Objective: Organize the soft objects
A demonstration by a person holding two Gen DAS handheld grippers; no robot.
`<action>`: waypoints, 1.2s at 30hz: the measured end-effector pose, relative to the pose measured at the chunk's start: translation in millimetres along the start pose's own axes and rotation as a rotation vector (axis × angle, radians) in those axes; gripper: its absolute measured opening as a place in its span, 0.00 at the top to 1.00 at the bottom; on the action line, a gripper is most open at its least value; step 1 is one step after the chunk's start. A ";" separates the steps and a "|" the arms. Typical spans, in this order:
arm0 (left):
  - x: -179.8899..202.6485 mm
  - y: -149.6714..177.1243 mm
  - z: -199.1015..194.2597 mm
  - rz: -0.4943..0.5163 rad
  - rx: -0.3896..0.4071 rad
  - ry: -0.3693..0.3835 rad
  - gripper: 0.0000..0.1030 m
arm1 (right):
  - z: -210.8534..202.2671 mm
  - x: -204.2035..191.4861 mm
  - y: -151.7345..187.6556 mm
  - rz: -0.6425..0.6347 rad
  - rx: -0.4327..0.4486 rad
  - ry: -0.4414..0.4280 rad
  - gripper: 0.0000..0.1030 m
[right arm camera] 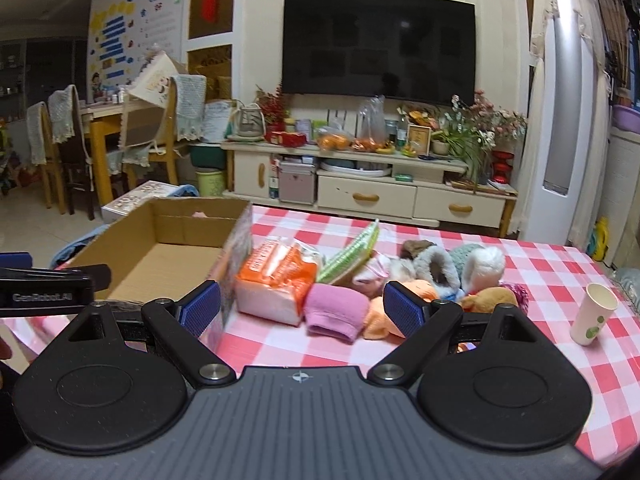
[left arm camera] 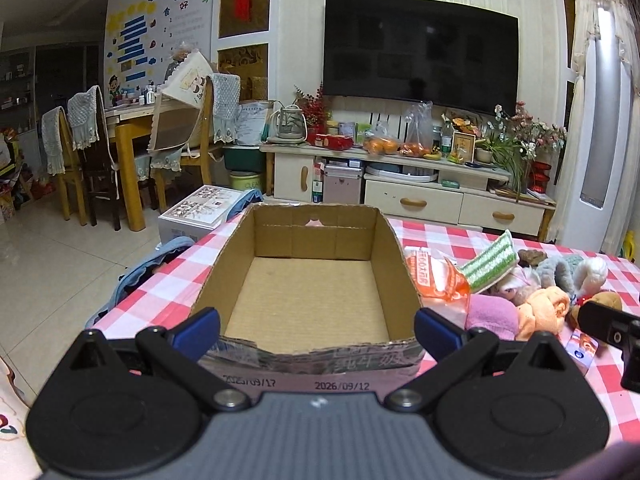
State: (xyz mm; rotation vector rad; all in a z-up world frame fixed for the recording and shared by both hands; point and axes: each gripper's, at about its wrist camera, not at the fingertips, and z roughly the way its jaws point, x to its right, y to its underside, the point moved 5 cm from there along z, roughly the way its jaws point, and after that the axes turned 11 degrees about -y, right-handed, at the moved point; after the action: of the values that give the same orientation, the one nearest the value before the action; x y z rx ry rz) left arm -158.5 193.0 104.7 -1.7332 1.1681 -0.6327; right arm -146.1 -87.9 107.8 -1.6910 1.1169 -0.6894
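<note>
Both grippers held wide apart and empty over the checked bench, box to the left, soft things heaped to the right.

Nearest, the left gripper point(left arm camera: 317, 334) has its blue pads spread at the near wall of the open cardboard box point(left arm camera: 312, 300), whose floor is bare. The right gripper point(right arm camera: 301, 310) is likewise spread, clamping nothing, low before the pile. On the red-and-white cloth of the bench point(right arm camera: 540, 280), just right of the box, lies an orange tissue pack point(right arm camera: 276, 284); touching it are a pink folded cloth point(right arm camera: 336, 312), a green striped cloth point(right arm camera: 352, 258), an orange plush point(right arm camera: 380, 320) and grey fleecy slippers point(right arm camera: 440, 268). A paper cup point(right arm camera: 594, 314) stands upright, well apart on the right. Beyond, a TV cabinet point(right arm camera: 360, 184).
</note>
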 end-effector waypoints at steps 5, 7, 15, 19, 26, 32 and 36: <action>-1.1 -1.8 -4.0 0.004 0.009 0.002 0.01 | -3.7 -1.4 1.6 -0.011 0.009 -0.019 0.00; -1.2 -2.2 -5.6 0.003 0.012 0.004 0.01 | -1.8 -0.4 2.9 -0.013 0.010 -0.025 0.00; 9.2 -0.9 -7.3 0.031 0.015 0.000 0.01 | 0.1 8.9 12.9 0.018 0.017 -0.012 0.00; 16.7 0.7 -7.2 0.049 0.011 0.009 0.01 | 1.8 16.4 22.5 0.042 0.010 0.014 0.00; 41.3 5.7 -9.3 0.110 0.015 0.061 0.01 | 5.0 42.8 40.3 0.086 0.002 0.104 0.00; 72.4 8.8 -12.5 0.170 0.022 0.140 0.01 | 2.9 82.6 53.2 0.146 0.006 0.208 0.00; 99.2 15.8 -13.2 0.228 0.022 0.211 0.01 | -2.8 114.2 58.5 0.186 0.020 0.275 0.00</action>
State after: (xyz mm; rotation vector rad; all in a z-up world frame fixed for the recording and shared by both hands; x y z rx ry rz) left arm -134.5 95.9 89.0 -1.5134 1.4753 -0.6973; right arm -121.5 -199.5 49.4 -1.4817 1.4345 -0.8272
